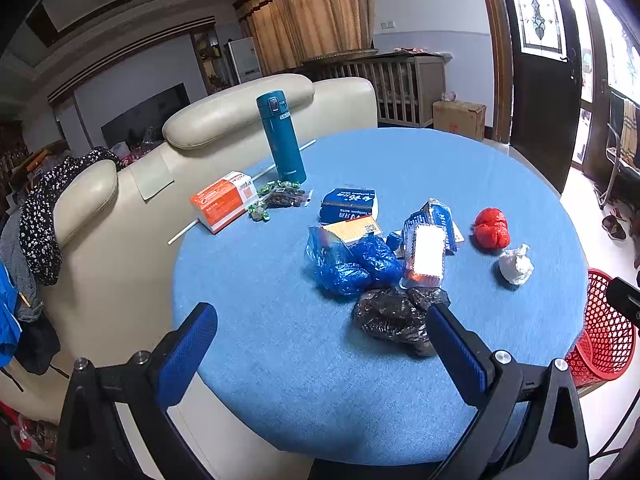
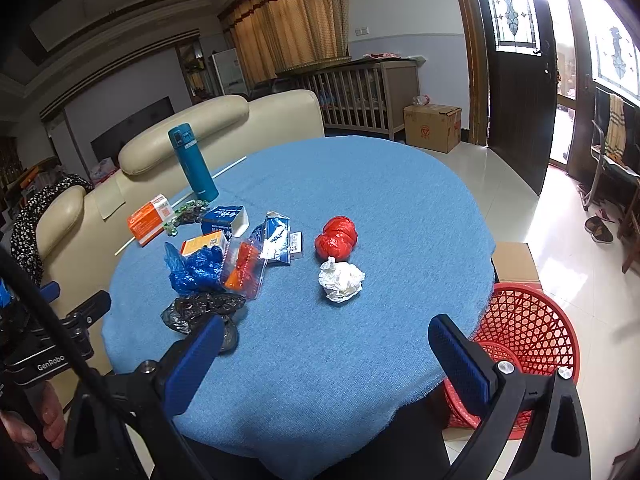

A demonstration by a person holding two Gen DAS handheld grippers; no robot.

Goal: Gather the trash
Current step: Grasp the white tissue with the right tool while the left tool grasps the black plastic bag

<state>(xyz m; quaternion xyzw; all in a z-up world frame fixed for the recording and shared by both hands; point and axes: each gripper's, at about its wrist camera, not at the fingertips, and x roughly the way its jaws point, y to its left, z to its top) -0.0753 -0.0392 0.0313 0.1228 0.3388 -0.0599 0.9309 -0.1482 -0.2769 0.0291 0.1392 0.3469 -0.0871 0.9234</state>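
Trash lies on a round table under a blue cloth: a crumpled black bag, blue plastic bags, a red wad, a white paper ball and an orange-and-clear package. A red mesh basket stands on the floor beside the table's right edge. My left gripper hovers open above the near table, the black bag just beyond its right finger. My right gripper is open and empty, short of the white ball.
A teal flask, orange box, blue boxes, candies and a white rod sit at the far left. A cream sofa backs the table. A cardboard box stands behind the basket.
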